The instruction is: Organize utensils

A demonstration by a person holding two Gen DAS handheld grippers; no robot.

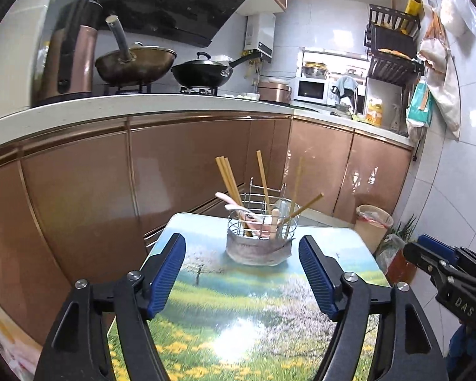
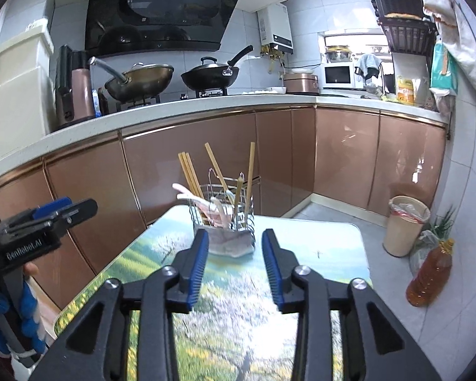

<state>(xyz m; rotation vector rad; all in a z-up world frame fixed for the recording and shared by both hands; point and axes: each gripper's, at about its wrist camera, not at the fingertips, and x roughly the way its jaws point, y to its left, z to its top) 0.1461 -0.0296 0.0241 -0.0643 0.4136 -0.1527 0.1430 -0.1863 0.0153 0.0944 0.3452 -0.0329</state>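
With both tools held over the near end of the small table, I find neither one carrying anything. My left gripper has its jaws spread wide, nothing between the blue pads, and only the printed meadow picture of the tabletop shows in the gap. My right gripper has its jaws parted more narrowly, also empty; in the left wrist view it appears at the right edge, beside the table and apart from it. The wire utensil holder stands upright near the far end of the table, well ahead of both sets of fingertips and untouched. It holds several wooden chopsticks leaning at different angles, some pale pink spoons hanging over its left rim, and a light wooden handle. Beyond the table run copper-coloured cabinets under a white counter, with two woks on the stove. A bin and a bottle of oil stand on the floor to the right.
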